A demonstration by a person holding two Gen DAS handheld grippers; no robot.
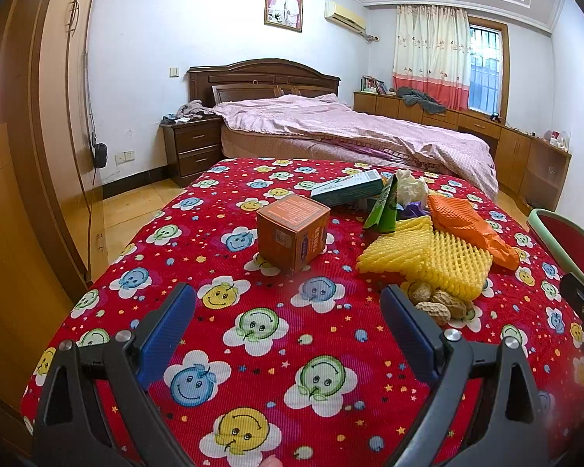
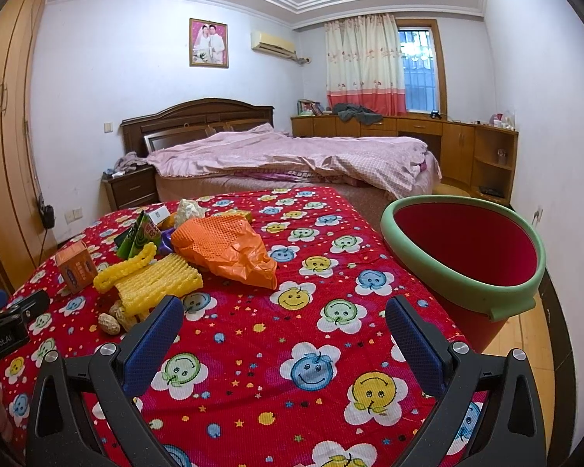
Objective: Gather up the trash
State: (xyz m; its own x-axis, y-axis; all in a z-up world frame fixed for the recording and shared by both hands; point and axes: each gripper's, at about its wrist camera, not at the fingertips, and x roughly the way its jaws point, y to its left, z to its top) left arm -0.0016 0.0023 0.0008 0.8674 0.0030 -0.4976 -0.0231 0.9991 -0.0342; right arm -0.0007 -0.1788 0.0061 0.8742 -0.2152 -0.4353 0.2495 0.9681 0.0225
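Left gripper (image 1: pixel 288 299) jaws apart, empty – right gripper (image 2: pixel 284 311) likewise, over the red desk (image 2: pixel 253 350). Trash left to right: orange box (image 1: pixel 294 231), green wrapper (image 1: pixel 383 210), yellow foam net (image 1: pixel 428 258) atop peanuts (image 1: pixel 434 301), orange bag (image 2: pixel 229 251); bin (image 2: pixel 467 272) far right. Risk – peanuts roll away when the net lifts. Bin base hidden; box print unreadable.

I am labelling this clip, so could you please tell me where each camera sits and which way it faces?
Left wrist: on the left gripper, open, low over the red cloth, facing the orange box and bed.
Right wrist: on the right gripper, open, facing the bed, red bin at right.
Shared: yellow foam net, peanuts, bed.
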